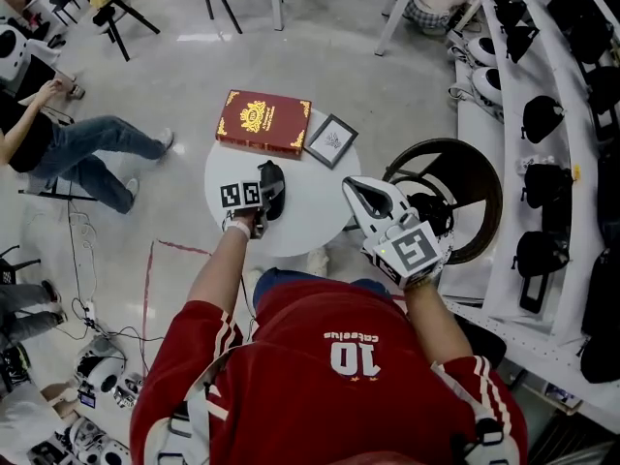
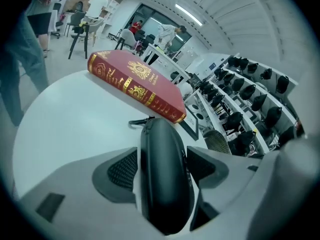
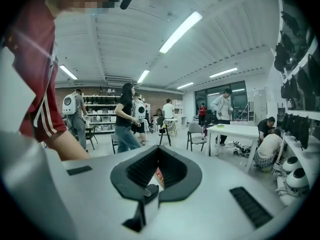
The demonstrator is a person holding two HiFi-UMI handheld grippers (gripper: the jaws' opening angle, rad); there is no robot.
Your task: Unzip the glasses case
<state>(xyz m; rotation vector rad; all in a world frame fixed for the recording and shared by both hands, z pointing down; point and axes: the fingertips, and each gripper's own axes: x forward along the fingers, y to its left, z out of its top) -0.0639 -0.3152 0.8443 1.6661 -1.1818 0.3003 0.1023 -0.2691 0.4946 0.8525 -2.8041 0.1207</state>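
Note:
The black glasses case (image 1: 272,190) stands on its edge on the round white table (image 1: 310,223). My left gripper (image 1: 268,184) straddles it from the near side. In the left gripper view the case (image 2: 162,174) fills the space between the mesh pads (image 2: 122,170), with a thin pale strip showing on the left side, so the jaws stand open around it. A small pull loop (image 2: 140,121) lies at the case's far end. My right gripper (image 1: 351,186) hovers over the table's right edge, away from the case. Its tips are together (image 3: 159,151) and hold nothing.
A red book with gold print (image 1: 263,122) (image 2: 135,81) lies at the table's far side, a small framed picture (image 1: 331,140) beside it. A round dark chair (image 1: 455,192) stands right of the table. Shelves with dark gear (image 1: 542,177) run along the right. A person sits at left (image 1: 87,148).

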